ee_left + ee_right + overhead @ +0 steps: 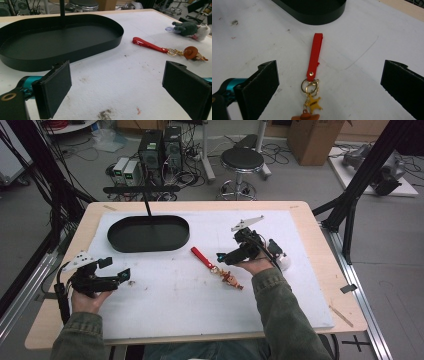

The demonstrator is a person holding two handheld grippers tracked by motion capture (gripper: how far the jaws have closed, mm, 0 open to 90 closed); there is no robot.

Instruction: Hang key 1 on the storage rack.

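White table cover (pixel 105 72): matt, faintly grainy like foam or felt sheet, with dark smudges at the lower centre of the left gripper view. Table edge (pixel 320 265): pale wood, smooth. Oval tray (pixel 75 50): black, smooth, with a dull satin sheen, likely painted metal or plastic; which of the two cannot be told. Key strap (pixel 315 55): red, smooth, slightly glossy, like leather or vinyl, fixed by a brass-coloured rivet. Ring and chain (pixel 308 86): shiny gold-toned metal; star charm (pixel 313 103) the same colour. Soft toy (pixel 188 28), upper right of the left gripper view: fuzzy plush cloth. Jaw pads of the right gripper (pixel 332 86): matt black, finely textured. Sleeve (pixel 280 315): olive woven cloth.
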